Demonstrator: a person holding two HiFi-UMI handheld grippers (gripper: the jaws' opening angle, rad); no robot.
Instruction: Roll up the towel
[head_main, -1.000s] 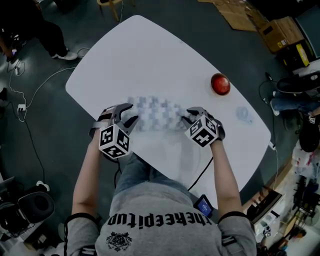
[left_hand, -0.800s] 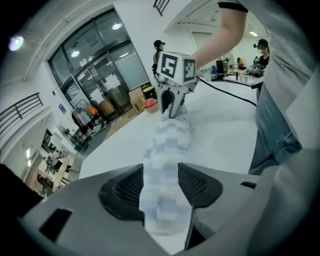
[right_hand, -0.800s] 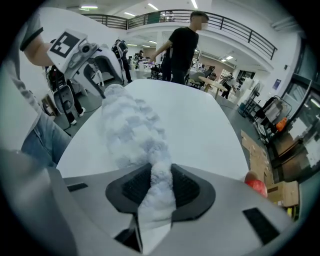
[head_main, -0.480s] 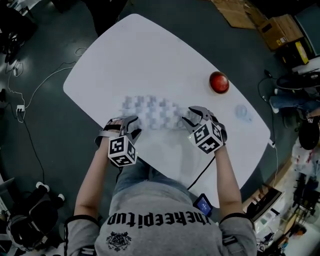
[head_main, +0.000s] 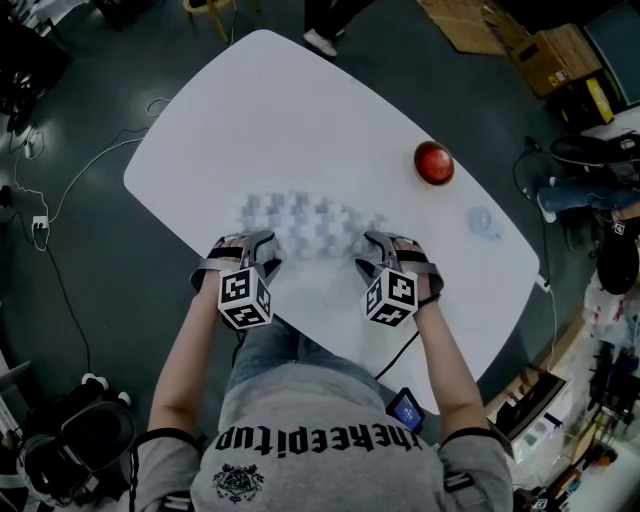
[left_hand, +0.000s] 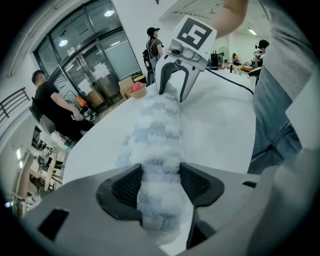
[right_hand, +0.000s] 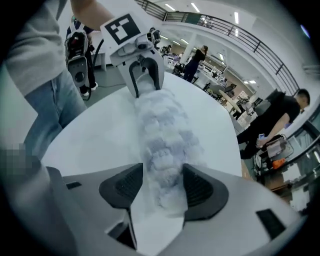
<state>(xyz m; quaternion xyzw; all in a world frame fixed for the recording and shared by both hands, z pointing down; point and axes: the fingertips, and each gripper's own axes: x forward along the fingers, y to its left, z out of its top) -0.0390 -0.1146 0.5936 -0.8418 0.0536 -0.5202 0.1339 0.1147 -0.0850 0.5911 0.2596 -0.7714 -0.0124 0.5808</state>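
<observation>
Now the left tongs (left_hand: 160, 184) are standing wide, having just been opening, with the left end of the towel (head_main: 308, 225) lying between the pads, brushed but not pinched. That towel is sitting as a loose, fluffy roll across the near middle of the worktop (head_main: 300, 110). It is looking light, soft and springy, and probably wanting to unroll, so holding it gently at both ends is looking wisest. Over at the right end, the right tongs (right_hand: 161, 186) are likewise gaping, having just been opening, and straddling the roll.
</observation>
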